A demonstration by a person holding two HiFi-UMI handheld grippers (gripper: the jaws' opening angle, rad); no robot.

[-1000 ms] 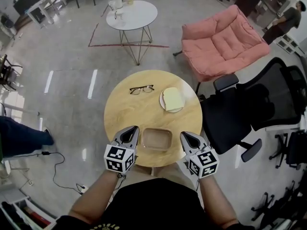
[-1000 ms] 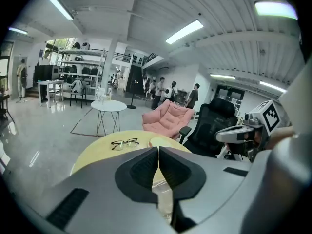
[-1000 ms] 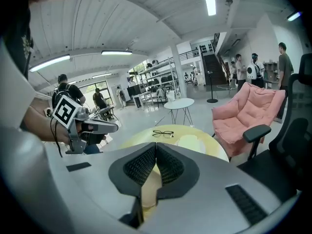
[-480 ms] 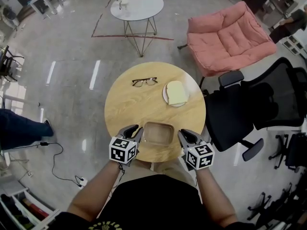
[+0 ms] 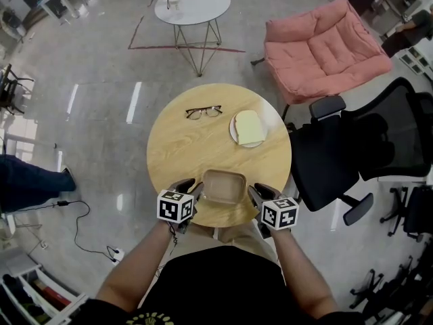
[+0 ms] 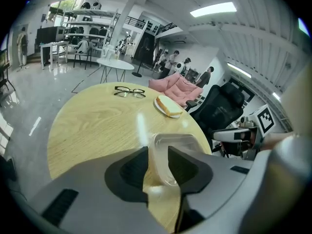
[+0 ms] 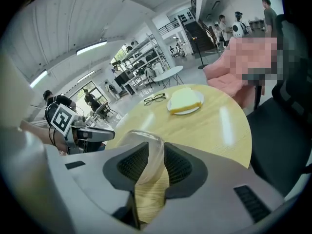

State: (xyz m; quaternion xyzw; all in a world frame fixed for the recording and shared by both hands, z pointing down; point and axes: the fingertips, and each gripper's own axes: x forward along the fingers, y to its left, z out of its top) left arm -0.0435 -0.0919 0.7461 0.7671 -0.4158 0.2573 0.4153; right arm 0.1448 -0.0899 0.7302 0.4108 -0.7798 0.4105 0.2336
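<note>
Your left hand-held gripper (image 5: 190, 185) and right hand-held gripper (image 5: 255, 190), both clenched empty a second ago, now each grasp a side wall of the container (image 5: 222, 186) at the surface's (image 5: 183, 151) near edge, so a two-handed lift looks next

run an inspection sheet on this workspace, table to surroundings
surface: round wooden table, bare wood, no spills seen
job's things: clear container, empty, at the near edge
clutter: glasses and a white plate with a bread-like slice, both at the far side
grippers: left gripper closed on the container's left wall, right gripper on its right wall
cables: black cable on the floor, left
surroundings: pink armchair, black office chair, white side table
</note>
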